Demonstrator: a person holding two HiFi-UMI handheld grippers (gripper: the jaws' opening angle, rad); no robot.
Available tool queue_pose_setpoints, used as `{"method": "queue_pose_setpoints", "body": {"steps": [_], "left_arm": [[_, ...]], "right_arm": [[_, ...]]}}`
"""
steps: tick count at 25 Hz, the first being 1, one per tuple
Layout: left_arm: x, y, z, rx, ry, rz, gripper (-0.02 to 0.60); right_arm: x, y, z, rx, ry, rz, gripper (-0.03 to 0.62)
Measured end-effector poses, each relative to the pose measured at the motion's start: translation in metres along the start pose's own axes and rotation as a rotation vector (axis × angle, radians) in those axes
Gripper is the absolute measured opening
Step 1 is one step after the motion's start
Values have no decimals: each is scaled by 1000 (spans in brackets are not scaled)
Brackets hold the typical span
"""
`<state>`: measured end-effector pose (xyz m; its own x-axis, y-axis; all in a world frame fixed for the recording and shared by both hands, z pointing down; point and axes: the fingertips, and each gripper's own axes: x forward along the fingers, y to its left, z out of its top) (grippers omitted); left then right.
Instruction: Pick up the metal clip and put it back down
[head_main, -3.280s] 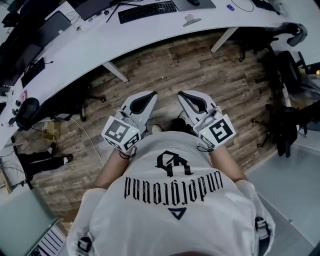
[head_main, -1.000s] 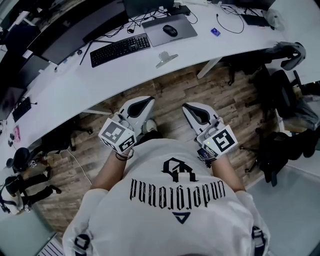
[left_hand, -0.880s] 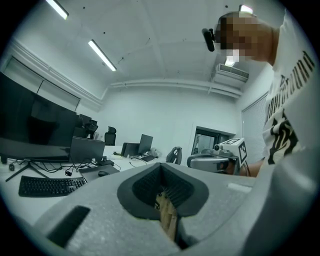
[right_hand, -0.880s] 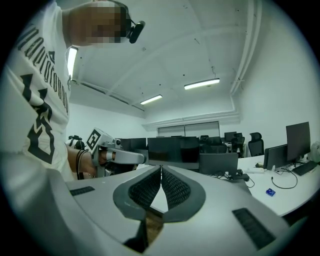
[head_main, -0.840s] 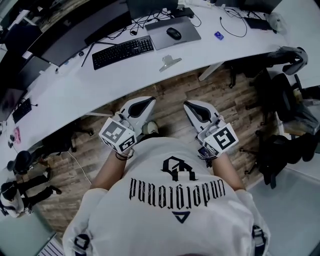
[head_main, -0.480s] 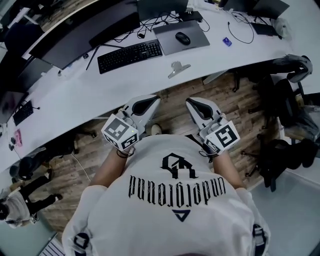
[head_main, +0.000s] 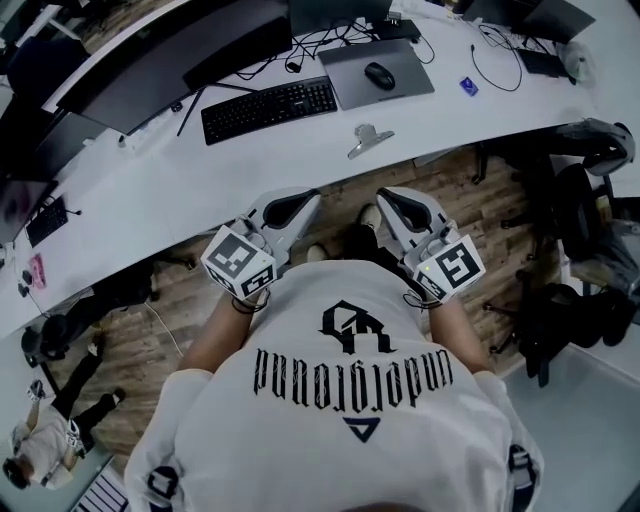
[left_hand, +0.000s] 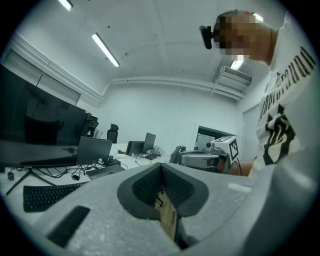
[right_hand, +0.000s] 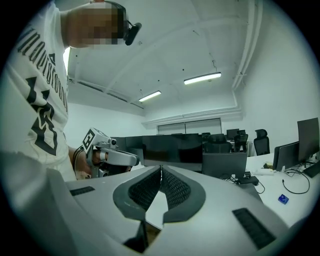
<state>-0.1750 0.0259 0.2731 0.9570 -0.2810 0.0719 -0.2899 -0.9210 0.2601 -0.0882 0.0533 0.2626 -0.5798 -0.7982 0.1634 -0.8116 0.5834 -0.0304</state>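
The metal clip (head_main: 371, 139) lies on the white desk (head_main: 200, 170) near its front edge, in front of the keyboard and mouse mat. Both grippers are held close to the person's chest, over the wooden floor and short of the desk. My left gripper (head_main: 304, 197) is shut with nothing in it; its jaws meet at the tip in the left gripper view (left_hand: 161, 165). My right gripper (head_main: 385, 196) is shut and empty too, and its jaws touch at the tip (right_hand: 160, 169). The clip sits beyond and between the two gripper tips. Neither gripper view shows the clip.
On the desk lie a black keyboard (head_main: 268, 108), a mouse (head_main: 379, 75) on a grey mat, a small blue object (head_main: 468, 87), cables and dark monitors (head_main: 180, 60). Office chairs (head_main: 590, 150) stand at the right. Another person (head_main: 40, 440) is at lower left.
The desk and the clip have slid nearer and lower in the head view. Both grippers stayed shut and close to the chest.
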Motion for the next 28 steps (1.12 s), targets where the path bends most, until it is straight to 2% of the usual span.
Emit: {"method": "queue_pose_setpoints", "body": {"steps": [13, 23, 28], "left_arm": [[25, 46, 2, -19, 12, 116, 14], [66, 96, -1, -56, 18, 229, 14], [94, 122, -18, -76, 33, 269, 14]], "right_arm": [[47, -48, -3, 2, 10, 137, 18], [85, -107, -27, 5, 99, 246, 18], [98, -143, -47, 26, 139, 276, 18]]}}
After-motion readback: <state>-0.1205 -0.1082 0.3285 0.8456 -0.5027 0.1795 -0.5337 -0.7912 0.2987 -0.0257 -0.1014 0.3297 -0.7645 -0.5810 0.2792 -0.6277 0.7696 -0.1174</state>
